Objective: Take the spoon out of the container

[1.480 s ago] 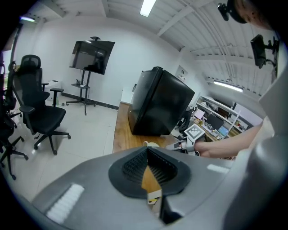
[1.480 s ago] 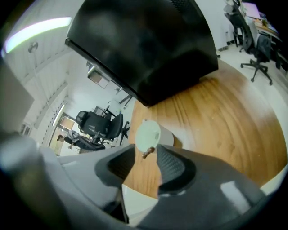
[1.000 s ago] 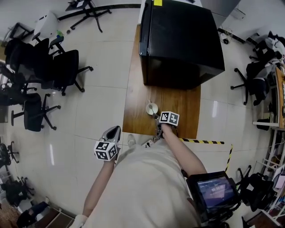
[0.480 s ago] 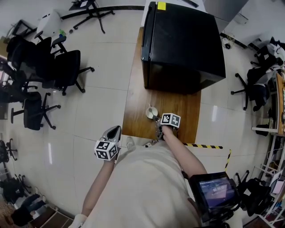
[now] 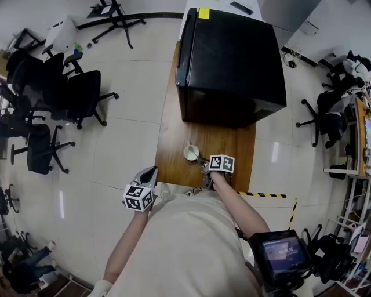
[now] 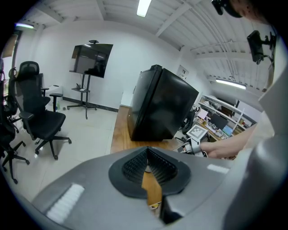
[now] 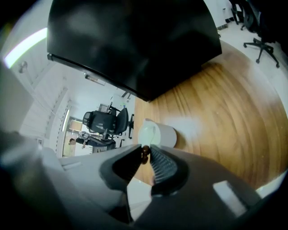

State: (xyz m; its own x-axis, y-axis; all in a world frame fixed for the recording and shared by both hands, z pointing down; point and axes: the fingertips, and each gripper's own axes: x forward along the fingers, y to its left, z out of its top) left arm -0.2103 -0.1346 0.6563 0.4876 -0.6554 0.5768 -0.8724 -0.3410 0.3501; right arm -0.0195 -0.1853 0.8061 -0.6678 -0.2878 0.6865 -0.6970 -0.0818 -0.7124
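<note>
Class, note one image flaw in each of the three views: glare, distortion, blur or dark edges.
Head view: fisheye bends the tile lines; glare streaks the glossy floor. Left gripper view: black corners, and the ceiling lamp blows out white. Right gripper view: tilted, dark-edged; the spoon near the lens is blurred, the cup clearer.

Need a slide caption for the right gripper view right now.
Right gripper, jaws just closed on the spoon handle, close to the white container on the wooden table; black cabinet behind.
</note>
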